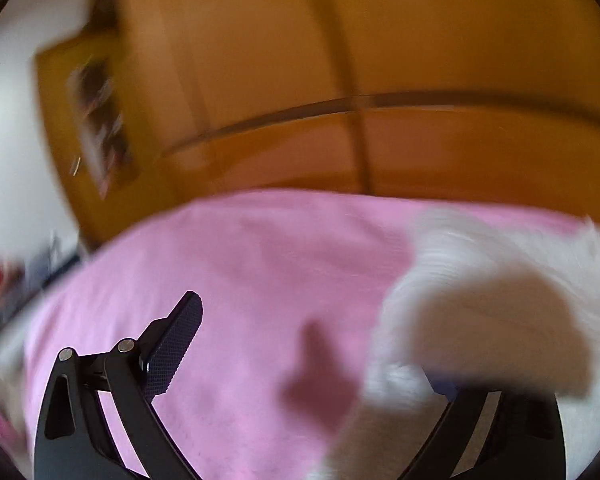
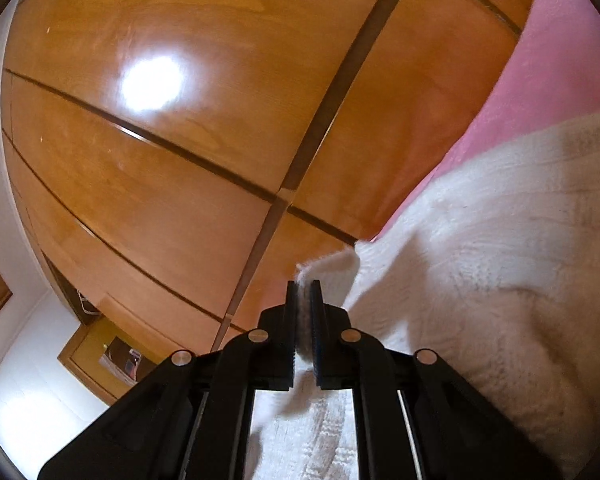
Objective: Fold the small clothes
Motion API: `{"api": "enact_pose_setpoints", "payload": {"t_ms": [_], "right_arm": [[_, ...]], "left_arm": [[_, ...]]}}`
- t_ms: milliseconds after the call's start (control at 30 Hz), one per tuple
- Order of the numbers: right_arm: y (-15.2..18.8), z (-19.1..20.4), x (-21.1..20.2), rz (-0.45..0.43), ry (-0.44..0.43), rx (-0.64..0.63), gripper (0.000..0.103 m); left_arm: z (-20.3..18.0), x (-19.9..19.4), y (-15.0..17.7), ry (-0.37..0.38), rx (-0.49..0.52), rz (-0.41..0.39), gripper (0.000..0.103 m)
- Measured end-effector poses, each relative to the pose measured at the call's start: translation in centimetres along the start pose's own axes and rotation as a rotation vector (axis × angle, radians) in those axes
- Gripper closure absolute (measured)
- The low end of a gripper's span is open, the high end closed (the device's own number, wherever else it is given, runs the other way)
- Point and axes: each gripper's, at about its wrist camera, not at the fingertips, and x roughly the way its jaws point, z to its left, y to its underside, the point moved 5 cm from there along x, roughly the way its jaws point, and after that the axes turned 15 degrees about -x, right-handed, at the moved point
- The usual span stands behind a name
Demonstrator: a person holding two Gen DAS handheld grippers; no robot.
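Right tongs (image 2: 304, 292) clamp the white knit garment (image 2: 500, 260); left tongs (image 1: 312, 344) spread apart.

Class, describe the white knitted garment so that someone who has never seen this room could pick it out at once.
Start at the big wooden wardrobe, then drop to the pink bedsheet in front of it. On that sheet lies the white knitted garment, one edge pinched in the right gripper. It is the only white, woolly, ribbed thing there; everything around it is smooth pink or wood.
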Motion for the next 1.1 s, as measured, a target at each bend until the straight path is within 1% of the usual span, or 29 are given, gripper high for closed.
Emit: {"api": "enact_pose_setpoints", "payload": {"t_ms": [67,100,167,200,267,300,333,367,400,433,467,500,533,600,633,667,733,767,800,833,867,900,967,1000,1067,1100], "right_arm": [[-0.1,-0.1,-0.1,0.004,-0.001,0.003,0.099],[-0.1,0.1,-0.1,0.004,0.0,-0.004,0.103],[-0.3,-0.1,-0.6,-0.006,0.003,-0.002,0.103],[-0.4,-0.3,-0.7,-0.013,0.007,0.006,0.103],[-0.3,-0.7,-0.8,-0.009,0.01,0.019,0.103],[-0.3,-0.8,-0.6,0.0,0.01,0.022,0.103],[0.0,-0.7,-0.2,0.024,0.001,0.021,0.103],[0.2,-0.5,0.3,0.056,-0.011,0.017,0.103],[0.5,-0.4,0.8,0.095,-0.022,0.012,0.099],[1.0,0.0,1.6,0.155,-0.016,-0.005,0.093],[1.4,0.3,2.1,0.194,0.0,-0.023,0.078],[1.6,0.6,2.4,0.221,0.014,-0.04,0.043],[1.8,1.2,2.6,0.239,0.01,-0.066,0.039],[2.0,2.2,2.7,0.261,0.045,-0.135,0.039],[2.3,2.6,2.9,0.294,0.077,-0.177,0.041],[2.8,2.6,3.3,0.332,0.096,-0.189,0.044],[3.6,2.0,4.0,0.399,0.121,-0.181,0.062],[3.9,1.9,4.2,0.416,0.116,-0.177,0.065],[4.1,2.0,4.5,0.434,0.101,-0.178,0.074],[4.5,2.1,4.6,0.45,0.079,-0.189,0.09],[4.8,2.5,4.8,0.465,0.057,-0.202,0.097],[5.0,2.8,5.0,0.474,0.044,-0.22,0.097],[4.4,3.2,4.3,0.409,0.07,-0.264,0.097],[3.6,3.2,3.6,0.351,0.087,-0.273,0.097],[2.4,2.5,2.7,0.284,0.142,-0.27,0.097],[2.0,1.5,2.3,0.268,0.184,-0.24,0.097]], "left_arm": [[2.5,0.7,-0.1,0.032,-0.124,0.044,0.006],[3.8,0.7,-0.2,0.037,-0.187,0.051,0.007],[6.0,0.7,-0.3,0.006,-0.277,0.047,0.007],[7.0,1.0,0.0,0.004,-0.323,0.077,0.007],[7.4,2.4,0.7,0.011,-0.349,0.172,0.006],[7.3,3.6,1.7,0.024,-0.354,0.279,0.006],[7.3,4.5,2.5,0.039,-0.358,0.353,0.005],[7.4,4.7,2.6,0.05,-0.363,0.37,0.004],[7.6,4.1,2.3,0.083,-0.384,0.348,0.004],[7.8,3.7,2.2,0.11,-0.396,0.342,0.004],[7.9,3.4,2.4,0.126,-0.401,0.348,0.004],[8.1,3.0,2.8,0.14,-0.405,0.355,0.004],[7.9,1.9,3.4,0.153,-0.415,0.349,0.004],[8.6,1.1,3.7,0.174,-0.449,0.329,0.004],[8.8,1.1,3.7,0.175,-0.46,0.324,0.004],[8.9,1.3,3.7,0.176,-0.465,0.325,0.004],[8.5,1.3,3.9,0.166,-0.448,0.322,0.004],[8.5,1.5,3.3,0.166,-0.441,0.321,0.004],[7.9,1.5,3.5,0.164,-0.427,0.322,0.004],[7.7,1.8,3.6,0.158,-0.414,0.324,0.004],[7.5,2.1,3.5,0.157,-0.405,0.325,0.004],[7.3,2.3,3.5,0.157,-0.397,0.327,0.004],[7.2,2.8,3.3,0.159,-0.393,0.329,0.004],[7.6,2.5,3.4,0.16,-0.396,0.329,0.004],[7.5,2.7,3.4,0.161,-0.398,0.331,0.004],[7.5,2.8,3.4,0.158,-0.396,0.334,0.004]]}}
